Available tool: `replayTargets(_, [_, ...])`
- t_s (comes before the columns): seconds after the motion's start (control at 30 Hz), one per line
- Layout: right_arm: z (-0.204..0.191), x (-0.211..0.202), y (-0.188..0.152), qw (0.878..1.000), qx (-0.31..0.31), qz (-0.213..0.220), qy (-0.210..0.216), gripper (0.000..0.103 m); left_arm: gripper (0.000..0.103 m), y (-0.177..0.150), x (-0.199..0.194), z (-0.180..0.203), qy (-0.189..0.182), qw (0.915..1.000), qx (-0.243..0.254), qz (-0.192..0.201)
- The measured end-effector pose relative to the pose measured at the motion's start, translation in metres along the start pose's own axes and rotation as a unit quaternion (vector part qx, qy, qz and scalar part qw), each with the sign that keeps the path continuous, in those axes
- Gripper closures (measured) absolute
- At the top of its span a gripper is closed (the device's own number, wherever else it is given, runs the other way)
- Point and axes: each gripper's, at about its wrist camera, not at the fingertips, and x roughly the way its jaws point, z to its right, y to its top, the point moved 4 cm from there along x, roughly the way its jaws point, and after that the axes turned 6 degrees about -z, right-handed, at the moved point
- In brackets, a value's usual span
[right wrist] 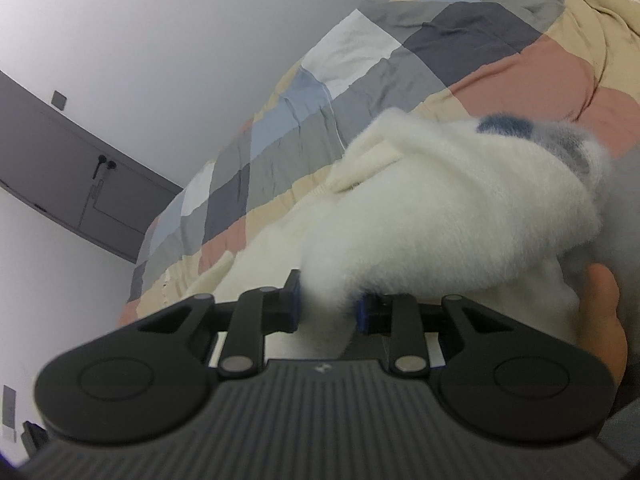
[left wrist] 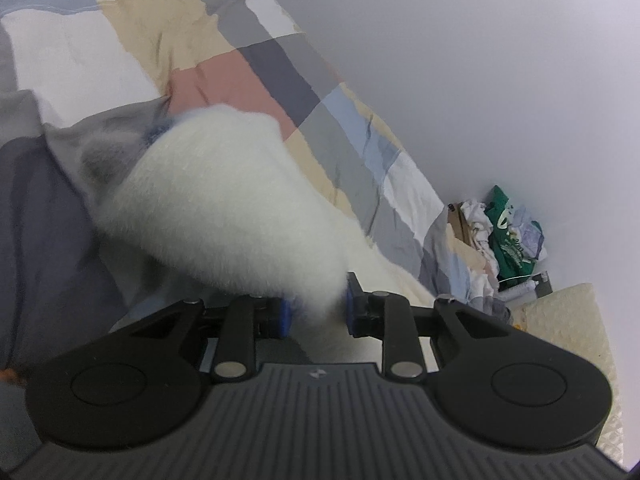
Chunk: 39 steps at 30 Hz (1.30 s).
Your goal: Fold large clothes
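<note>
Fleece garment (left wrist: pixel 224 204), white and fluffy, is held up off the bed (left wrist: pixel 256 60) by both grippers. Left gripper (left wrist: pixel 316 308) has its blue-padded fingers (left wrist: pixel 282 314) clamped on a bunched edge of the fleece; the fabric fills the gap between the pads and rises away from them in a thick roll. Right gripper (right wrist: pixel 330 308) grips the garment (right wrist: pixel 440 216) the same way, its fingers (right wrist: pixel 295 300) closed on a tuft of the white pile.

Quilt (right wrist: pixel 360 92) on the bed is a patchwork of grey, cream, pink, blue and white squares. In the right wrist view a cream-coloured part of the garment (right wrist: pixel 372 152) trails down from the lifted roll and lies on the quilt. At the far end of the roll, a blue patch (right wrist: pixel 506 125) and some grey show on the fleece; the picture is too blurred to tell what they are.

Grey cloth (left wrist: pixel 52 216) lies beside the garment in the left wrist view. Beyond the foot of the bed, against the wall (left wrist: pixel 500 60), sits a pile of clothes (left wrist: pixel 504 236) with a green item on top. In the right wrist view a grey door (right wrist: pixel 80 172) is set in the wall past the bed's far edge.
</note>
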Motion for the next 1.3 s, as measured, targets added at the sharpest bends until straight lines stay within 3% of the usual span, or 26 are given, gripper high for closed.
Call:
replayTargets(0.07, [-0.004,0.000,0.006,1.000,0.002,-0.003,-0.002,0.073,0.070,0.010,0.005,0.004,-0.005,1.0000,0.001,0.000])
replayTargets(0.13, [-0.009,0.002,0.012,1.000,0.004,-0.006,0.001,0.071,0.057,0.020,0.012,0.010,-0.013,0.9999,0.005,-0.005])
replayTargets(0.2, [-0.011,0.005,0.021,1.000,0.008,-0.011,0.004,0.068,0.038,0.030,0.019,0.018,-0.024,0.9996,0.011,-0.008])
replayTargets(0.23, [-0.013,0.007,0.027,1.000,0.011,-0.014,0.009,0.067,0.034,0.035,0.024,0.022,-0.030,0.9994,0.017,-0.008])
replayTargets(0.3, [-0.016,0.013,0.036,1.000,0.008,-0.019,0.020,0.054,0.027,0.042,0.034,0.030,-0.033,0.9988,0.037,-0.002])
replayTargets(0.4, [-0.023,0.028,0.049,0.999,-0.011,-0.016,0.035,0.036,0.024,0.053,0.050,0.040,-0.037,0.9970,0.067,0.014])
replayTargets(0.53, [-0.034,0.053,0.063,0.997,-0.060,-0.012,0.036,0.027,0.022,0.068,0.078,0.049,-0.023,0.9937,0.105,0.032])
replayTargets(0.73, [-0.038,0.105,0.081,0.991,-0.130,-0.026,0.011,0.029,0.021,0.092,0.135,0.028,0.012,0.9912,0.129,0.026])
replayTargets(0.97, [-0.021,0.160,0.096,0.986,-0.164,-0.038,0.000,0.030,0.021,0.110,0.178,0.026,0.044,0.9853,0.162,0.032])
replayTargets(1.13, [-0.022,0.167,0.097,0.983,-0.179,-0.027,-0.005,0.030,0.021,0.113,0.182,0.026,0.045,0.9839,0.170,0.032])
replayTargets(1.3, [-0.036,0.143,0.095,0.976,-0.218,-0.007,-0.008,0.029,0.021,0.116,0.154,0.026,0.038,0.9826,0.176,0.046])
